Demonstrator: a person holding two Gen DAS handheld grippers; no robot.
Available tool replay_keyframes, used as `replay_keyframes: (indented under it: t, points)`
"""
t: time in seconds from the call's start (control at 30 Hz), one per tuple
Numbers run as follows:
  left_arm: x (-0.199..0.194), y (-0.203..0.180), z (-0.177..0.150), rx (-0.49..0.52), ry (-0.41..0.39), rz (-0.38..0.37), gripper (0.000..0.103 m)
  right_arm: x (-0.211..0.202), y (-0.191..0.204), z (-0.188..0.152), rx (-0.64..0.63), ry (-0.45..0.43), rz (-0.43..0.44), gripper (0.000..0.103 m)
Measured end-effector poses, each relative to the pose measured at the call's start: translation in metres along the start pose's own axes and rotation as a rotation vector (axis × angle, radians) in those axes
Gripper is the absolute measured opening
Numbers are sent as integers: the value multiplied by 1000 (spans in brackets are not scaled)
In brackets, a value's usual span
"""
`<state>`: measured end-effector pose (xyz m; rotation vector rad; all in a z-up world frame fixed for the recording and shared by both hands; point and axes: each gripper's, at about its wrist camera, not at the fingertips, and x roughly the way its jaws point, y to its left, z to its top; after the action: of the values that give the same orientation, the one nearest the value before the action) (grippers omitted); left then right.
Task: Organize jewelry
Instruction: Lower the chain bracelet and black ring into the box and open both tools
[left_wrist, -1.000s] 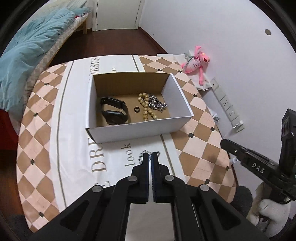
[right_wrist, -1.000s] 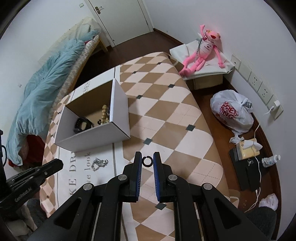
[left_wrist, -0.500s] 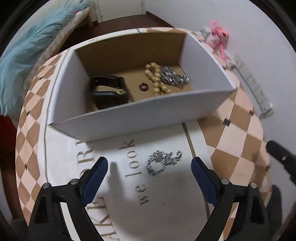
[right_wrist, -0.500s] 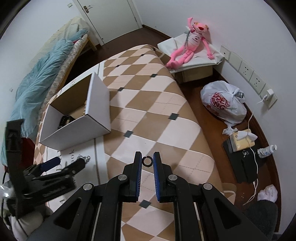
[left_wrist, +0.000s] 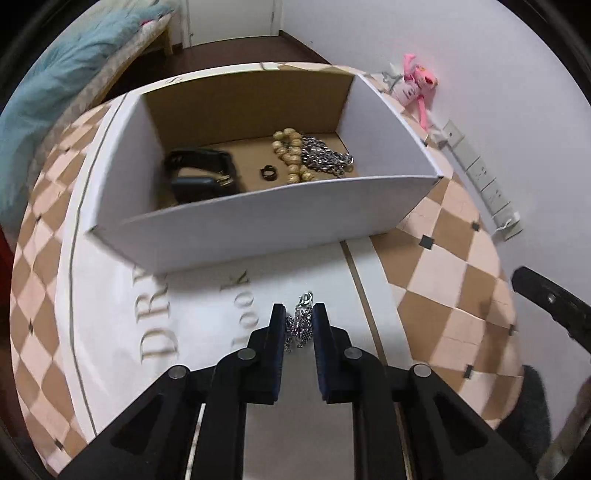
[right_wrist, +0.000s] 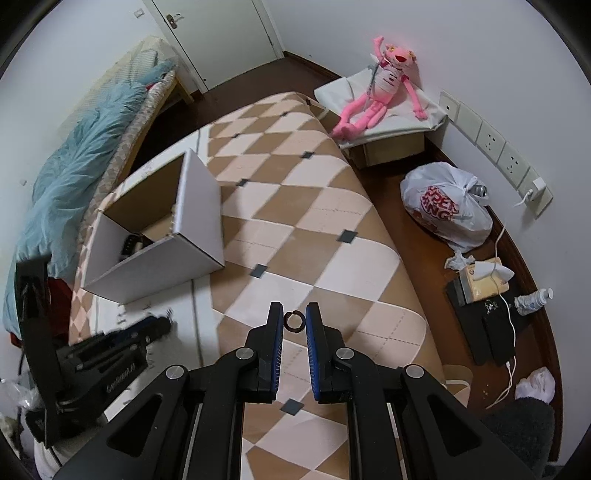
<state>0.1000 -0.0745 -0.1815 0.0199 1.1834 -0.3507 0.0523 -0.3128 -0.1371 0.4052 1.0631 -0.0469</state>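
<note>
Left gripper (left_wrist: 299, 321) closing round silver chain (left_wrist: 301, 326) beside tablecloth (left_wrist: 110, 314) lettering "look".

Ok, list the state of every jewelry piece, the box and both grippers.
left gripper: jaws closing around the silver chain on the tablecloth
right gripper: shut on a dark ring, held above the table
cardboard box: open, upright
black watch: in the box
bead bracelet: in the box
second chain: in the box
small ring: in the box
</note>
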Motion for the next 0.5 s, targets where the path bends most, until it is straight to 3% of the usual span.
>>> replay_keyframes:
  t: [0.27, 0.5]
  points:
    - [-75, 13, 2, -69, -95, -98, 12, -34, 20, 21, -28, -42, 87, 13]
    - [-132, 23, 54, -104, -196, -209, 12, -52, 55, 63, -73, -56, 188, 13]
